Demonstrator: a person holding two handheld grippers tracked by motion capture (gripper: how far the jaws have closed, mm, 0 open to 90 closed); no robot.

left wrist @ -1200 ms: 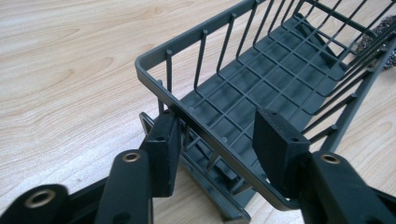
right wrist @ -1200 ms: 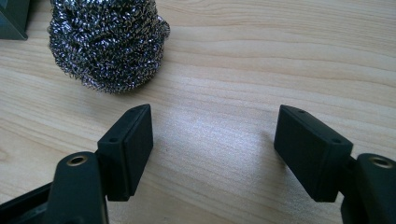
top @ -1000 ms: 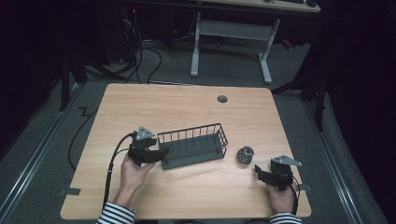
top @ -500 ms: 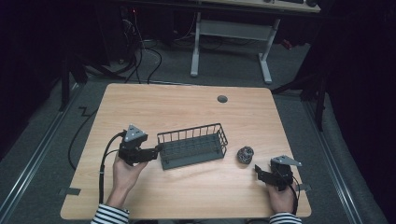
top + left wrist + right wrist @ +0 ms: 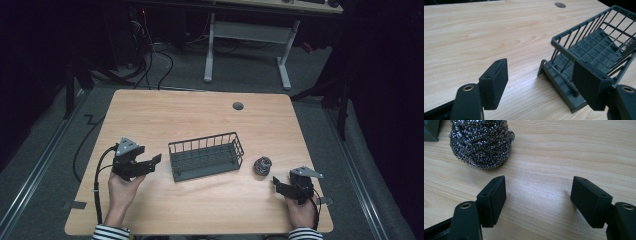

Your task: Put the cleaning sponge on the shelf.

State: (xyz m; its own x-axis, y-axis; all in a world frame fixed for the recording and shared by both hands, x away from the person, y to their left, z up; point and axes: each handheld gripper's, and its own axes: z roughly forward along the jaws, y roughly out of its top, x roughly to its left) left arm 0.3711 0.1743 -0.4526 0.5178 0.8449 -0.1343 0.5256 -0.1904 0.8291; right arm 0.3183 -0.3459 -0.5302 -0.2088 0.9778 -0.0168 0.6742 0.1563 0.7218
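Left gripper now off basket

The wire basket runs off the right edge of the left gripper view, its far end unseen. The steel scourer is cropped at the top of the right gripper view. Both forearms leave the high view's bottom edge.
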